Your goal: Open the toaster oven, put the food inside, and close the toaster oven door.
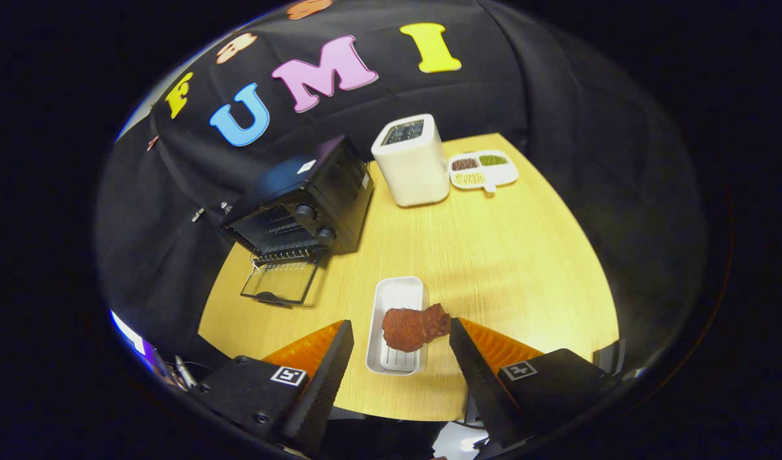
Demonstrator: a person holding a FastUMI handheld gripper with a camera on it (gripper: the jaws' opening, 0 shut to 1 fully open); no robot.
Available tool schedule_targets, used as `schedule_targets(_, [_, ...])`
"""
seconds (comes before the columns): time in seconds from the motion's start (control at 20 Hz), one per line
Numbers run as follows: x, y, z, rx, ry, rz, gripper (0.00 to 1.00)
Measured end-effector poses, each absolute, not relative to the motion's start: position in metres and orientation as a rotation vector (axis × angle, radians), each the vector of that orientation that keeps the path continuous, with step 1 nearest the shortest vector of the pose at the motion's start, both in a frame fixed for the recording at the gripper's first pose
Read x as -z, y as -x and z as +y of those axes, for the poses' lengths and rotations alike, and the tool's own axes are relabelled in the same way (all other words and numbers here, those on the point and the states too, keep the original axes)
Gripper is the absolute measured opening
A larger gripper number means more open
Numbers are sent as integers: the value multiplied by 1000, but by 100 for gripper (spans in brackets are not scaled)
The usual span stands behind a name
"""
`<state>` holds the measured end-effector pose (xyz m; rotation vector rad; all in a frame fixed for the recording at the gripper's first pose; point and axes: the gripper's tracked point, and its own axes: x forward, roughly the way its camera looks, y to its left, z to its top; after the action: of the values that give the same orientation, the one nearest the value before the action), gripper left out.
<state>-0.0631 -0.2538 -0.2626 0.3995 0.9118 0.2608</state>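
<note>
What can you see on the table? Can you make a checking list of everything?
Surface: wooden table, bare in the middle.
Job's things: black toaster oven with its glass door folded down open; brown piece of food lying on a white tray, overhanging its edge.
Clutter: white box-shaped appliance; white divided dish with three kinds of small food bits.
Grippers: gripper open, fingers either side of the food, its far end close against one finger, not pressed.
Cables: nothing seen.
Surroundings: black cloth wall behind the table.

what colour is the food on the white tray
Dark reddish-brown food, seen in the gripper view, lying between the open gripper fingers.
</note>
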Motion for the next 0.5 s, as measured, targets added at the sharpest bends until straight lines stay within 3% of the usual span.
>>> schedule_targets(0.05, [273,57,-259,-268,-421,950,89])
schedule_targets(0.15, [293,51,-259,-303,-450,1032,87])
schedule_targets(0.3, [318,54,-256,-354,-463,1157,72])
schedule_targets(0.45, [331,51,-251,-364,-512,1219,49])
schedule_targets(0.5, [329,53,-248,-379,-542,1227,49])
